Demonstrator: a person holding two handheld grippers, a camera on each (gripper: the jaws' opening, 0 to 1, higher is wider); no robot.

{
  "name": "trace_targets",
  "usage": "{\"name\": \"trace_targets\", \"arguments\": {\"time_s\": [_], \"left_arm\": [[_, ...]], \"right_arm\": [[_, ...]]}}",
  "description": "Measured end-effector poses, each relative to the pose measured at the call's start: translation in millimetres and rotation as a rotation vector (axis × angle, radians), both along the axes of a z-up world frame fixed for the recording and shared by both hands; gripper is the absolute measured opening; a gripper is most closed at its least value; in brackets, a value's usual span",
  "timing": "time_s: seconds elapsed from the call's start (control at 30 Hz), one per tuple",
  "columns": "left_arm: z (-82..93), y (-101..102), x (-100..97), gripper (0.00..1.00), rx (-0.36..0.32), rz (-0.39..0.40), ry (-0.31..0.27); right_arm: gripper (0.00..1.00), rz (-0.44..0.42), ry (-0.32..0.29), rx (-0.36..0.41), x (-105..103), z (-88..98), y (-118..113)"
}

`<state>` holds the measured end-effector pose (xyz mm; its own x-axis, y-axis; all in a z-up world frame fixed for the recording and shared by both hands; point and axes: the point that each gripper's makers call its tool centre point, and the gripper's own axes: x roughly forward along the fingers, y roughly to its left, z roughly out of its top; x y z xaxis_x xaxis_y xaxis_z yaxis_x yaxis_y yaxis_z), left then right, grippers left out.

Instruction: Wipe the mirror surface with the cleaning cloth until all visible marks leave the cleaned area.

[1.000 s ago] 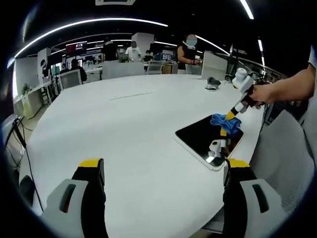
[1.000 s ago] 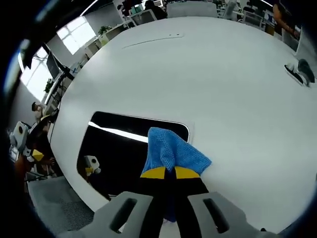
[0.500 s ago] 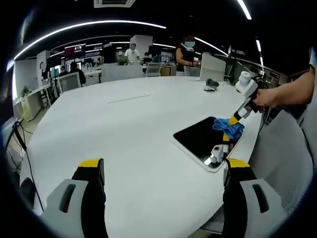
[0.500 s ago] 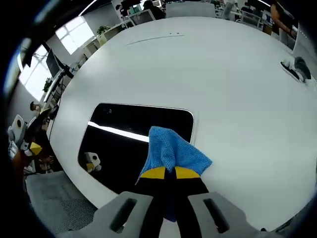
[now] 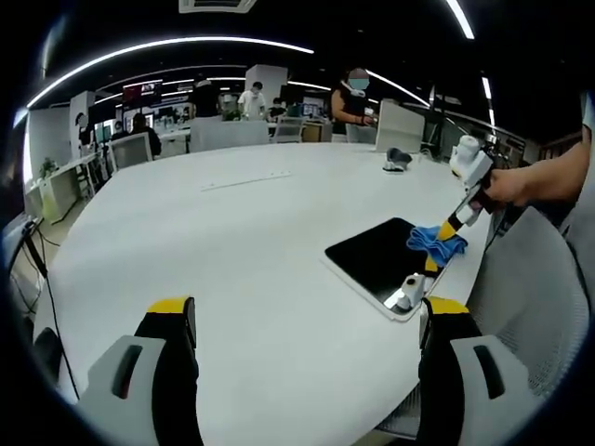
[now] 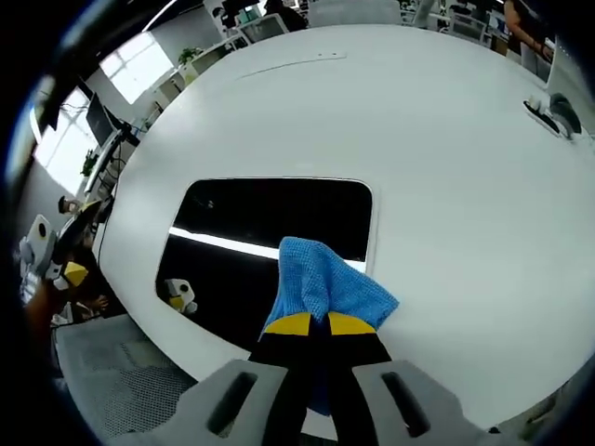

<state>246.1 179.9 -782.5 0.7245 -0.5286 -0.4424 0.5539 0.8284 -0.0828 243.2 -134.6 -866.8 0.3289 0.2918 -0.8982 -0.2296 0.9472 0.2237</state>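
Since a second ago the blue cloth [image 5: 437,243] slid to the mirror's [image 5: 386,260] right edge, lower right in the left gripper view; left claw [image 5: 307,321] spread apart over bare worktop [image 5: 232,242]. Right gripper view: right claw [image 6: 310,323] clamped on one cloth [image 6: 325,283], one mirror [image 6: 270,232] mid-frame.

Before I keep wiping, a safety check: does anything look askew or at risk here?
The mirror lies close to the table edge, at an angle to it. The right tool grips the blue cloth over it. Nothing looks spilled or damaged.
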Motion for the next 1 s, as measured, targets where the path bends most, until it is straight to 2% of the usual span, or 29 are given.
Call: {"name": "trace_targets", "arguments": {"time_s": [0.23,0.57,1.0], "left_arm": [[-1.9,4,5.2,0.99,-0.009,0.01,-0.004],[-10.1,4,6.2,0.99,-0.01,0.012,0.014],[-4.0,-4,10.0,0.99,-0.016,-0.009,0.005]], "right_arm": [[0.0,-0.024,0.006,0.027,-14,-0.6,3],[0.0,-0.05,0.025,0.057,-13,-0.6,3],[0.0,-0.062,0.042,0.043,-10,0.1,6]]}}
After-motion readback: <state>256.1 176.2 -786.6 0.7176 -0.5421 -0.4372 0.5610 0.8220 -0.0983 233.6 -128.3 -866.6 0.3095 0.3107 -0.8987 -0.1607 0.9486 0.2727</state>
